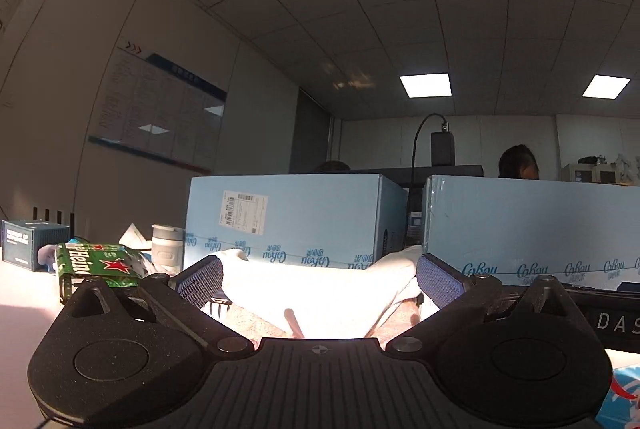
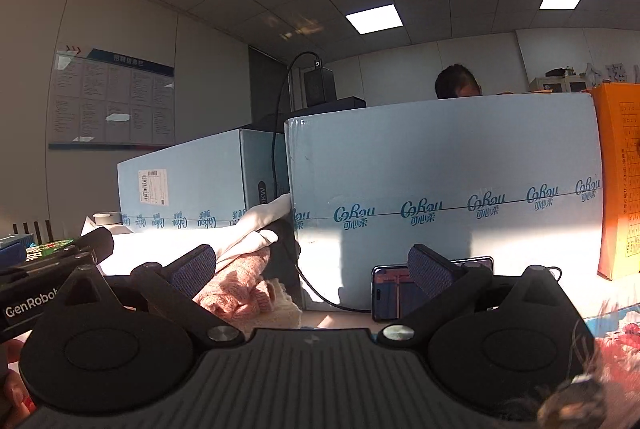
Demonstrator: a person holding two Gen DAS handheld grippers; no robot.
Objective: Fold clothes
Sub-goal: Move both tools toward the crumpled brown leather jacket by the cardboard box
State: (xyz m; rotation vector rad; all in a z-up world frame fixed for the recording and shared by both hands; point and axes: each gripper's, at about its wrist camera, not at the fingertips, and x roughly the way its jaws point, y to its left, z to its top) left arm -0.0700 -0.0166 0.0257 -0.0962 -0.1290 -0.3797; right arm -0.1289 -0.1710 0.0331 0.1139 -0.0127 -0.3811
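A white garment [image 1: 316, 289] lies crumpled on the table in bright sunlight, right in front of my left gripper [image 1: 320, 279], whose jaws stand wide open and empty around it. In the right wrist view the white garment [image 2: 260, 225] rests against the blue boxes, with a pink knitted garment [image 2: 240, 289] below it. My right gripper [image 2: 312, 267] is wide open and empty; its left finger [image 2: 192, 269] is beside the pink knit. The left gripper's body [image 2: 44, 285] shows at the left edge.
Two light blue Cobou cartons [image 1: 296, 217] [image 2: 444, 197] wall off the table's back. A green Heineken box [image 1: 96, 265], a grey cup [image 1: 166, 243] and a dark box [image 1: 32, 243] stand left. A phone [image 2: 392, 291] and black cable [image 2: 320, 297] lie ahead; an orange box [image 2: 620, 181] stands right.
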